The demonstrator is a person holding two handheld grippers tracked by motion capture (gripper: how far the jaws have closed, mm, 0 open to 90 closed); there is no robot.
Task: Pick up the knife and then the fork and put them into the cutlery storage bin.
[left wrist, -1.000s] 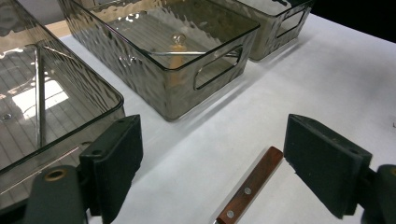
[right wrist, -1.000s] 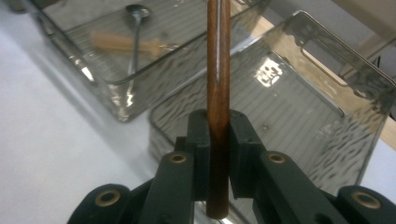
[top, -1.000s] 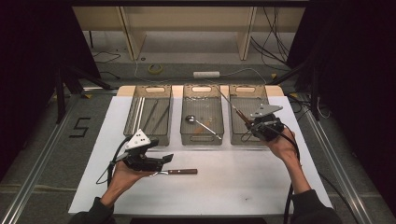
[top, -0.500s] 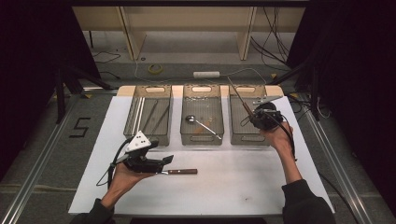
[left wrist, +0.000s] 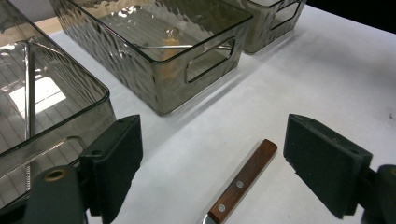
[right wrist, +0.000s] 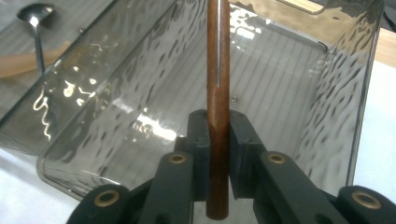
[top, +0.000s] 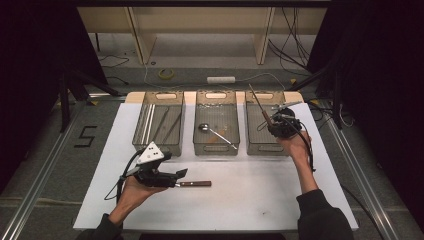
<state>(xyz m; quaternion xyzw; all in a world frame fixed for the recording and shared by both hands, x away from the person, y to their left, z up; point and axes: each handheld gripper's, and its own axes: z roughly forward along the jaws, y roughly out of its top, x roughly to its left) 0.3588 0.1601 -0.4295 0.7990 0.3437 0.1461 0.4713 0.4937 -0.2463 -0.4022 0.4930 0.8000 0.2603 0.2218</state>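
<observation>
**Inspector A:** Right gripper [right wrist: 217,135]: jaws clamped on a brown wooden stick [right wrist: 218,70], held over the right-hand bin [top: 266,125]. Stick's long axis runs up and away from the jaws, tilted toward the middle bin [top: 216,122].

**Inspector B:** Left gripper [left wrist: 224,172]?

**Inspector A:** Jaws spread wide, empty. A wooden-handled knife [left wrist: 243,179] lies on the white table [top: 250,200] between them, in front of the middle bin. Handle points away from the gripper. The left hand is nearer to it; I judge a straight close would take it.

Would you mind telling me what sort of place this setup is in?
Probably a lab recording station, not a kitchen: a white-covered table with three clear bins, dark curtains around it, and loose cables and a power strip on the floor.
</observation>
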